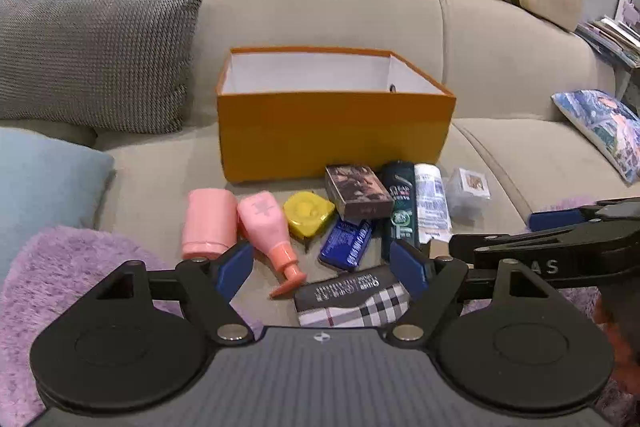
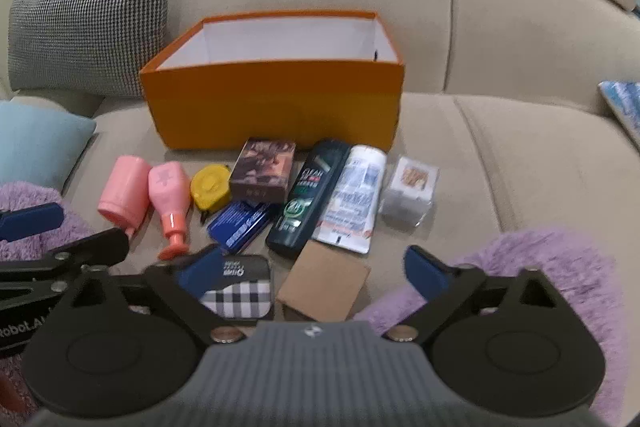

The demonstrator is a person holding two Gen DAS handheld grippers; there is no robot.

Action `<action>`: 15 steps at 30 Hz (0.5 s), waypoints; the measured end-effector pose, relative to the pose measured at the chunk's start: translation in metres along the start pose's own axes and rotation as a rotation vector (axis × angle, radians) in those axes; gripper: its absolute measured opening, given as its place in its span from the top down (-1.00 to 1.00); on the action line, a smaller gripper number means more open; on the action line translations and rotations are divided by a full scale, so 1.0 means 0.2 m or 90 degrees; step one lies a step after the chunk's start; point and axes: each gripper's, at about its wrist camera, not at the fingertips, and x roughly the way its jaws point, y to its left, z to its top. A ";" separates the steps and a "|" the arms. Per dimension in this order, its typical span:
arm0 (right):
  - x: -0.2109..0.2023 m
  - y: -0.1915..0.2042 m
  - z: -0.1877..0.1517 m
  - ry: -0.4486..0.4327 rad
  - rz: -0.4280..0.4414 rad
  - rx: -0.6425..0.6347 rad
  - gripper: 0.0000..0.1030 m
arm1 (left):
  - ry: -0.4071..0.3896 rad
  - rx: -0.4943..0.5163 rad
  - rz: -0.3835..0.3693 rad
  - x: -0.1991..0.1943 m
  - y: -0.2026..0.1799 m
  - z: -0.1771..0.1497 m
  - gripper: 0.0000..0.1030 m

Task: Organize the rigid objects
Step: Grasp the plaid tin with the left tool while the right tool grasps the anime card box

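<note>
Jaws of both grippers gape apart over a plaid-and-black tin (image 1: 352, 301) lying flat.

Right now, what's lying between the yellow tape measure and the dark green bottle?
In both views, the brown printed box and, nearer the grippers, the blue packet lie between the yellow tape measure and the dark green bottle.
</note>
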 end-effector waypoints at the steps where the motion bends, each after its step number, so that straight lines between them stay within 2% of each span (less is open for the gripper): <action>1: 0.02 0.00 0.00 0.007 0.005 0.001 -0.59 | 0.006 -0.003 -0.007 0.01 0.00 0.00 -0.77; 5: 0.09 0.00 -0.01 0.044 0.035 0.000 -0.35 | 0.055 0.000 -0.055 0.07 0.03 -0.01 -0.66; 7: 0.12 0.01 -0.01 0.064 0.052 -0.002 -0.06 | 0.086 0.010 -0.082 0.10 0.04 -0.02 -0.53; 9: 0.16 0.02 -0.02 0.087 0.070 0.002 0.04 | 0.112 0.029 -0.100 0.13 0.05 -0.03 -0.41; 12: 0.23 0.02 -0.02 0.114 0.083 0.009 0.06 | 0.134 0.061 -0.114 0.17 0.04 -0.05 -0.40; 15: 0.29 0.01 -0.02 0.138 0.086 0.023 0.06 | 0.131 0.120 -0.115 0.20 0.02 -0.05 -0.46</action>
